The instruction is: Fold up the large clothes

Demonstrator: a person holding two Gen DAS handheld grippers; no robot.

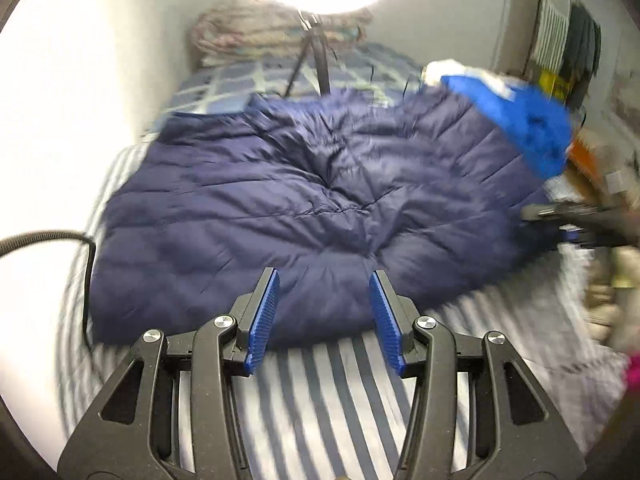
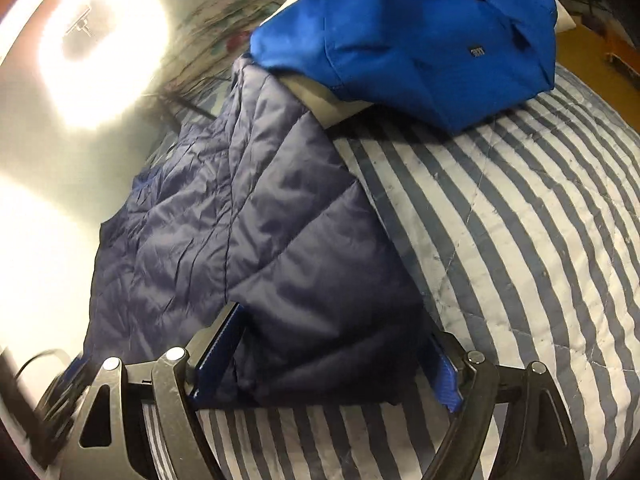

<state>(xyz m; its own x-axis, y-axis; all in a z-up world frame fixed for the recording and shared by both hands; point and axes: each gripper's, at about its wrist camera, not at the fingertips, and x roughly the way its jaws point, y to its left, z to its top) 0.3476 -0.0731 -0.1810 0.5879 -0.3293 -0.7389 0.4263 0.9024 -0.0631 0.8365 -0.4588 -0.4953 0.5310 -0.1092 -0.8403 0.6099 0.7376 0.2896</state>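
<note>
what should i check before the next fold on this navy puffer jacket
1. Left gripper free: ok, jaws open, above the jacket's near edge.
2. Right gripper placed: ok, jaws wide around a jacket corner.
3. Right grip closed on fabric: not ok, fingers apart.
4. Navy puffer jacket lying flat: not ok, creased in the middle.
5. Bright blue garment off the jacket: not ok, it overlaps the far corner.
6. Black cable clear of the jacket: cannot tell.
</note>
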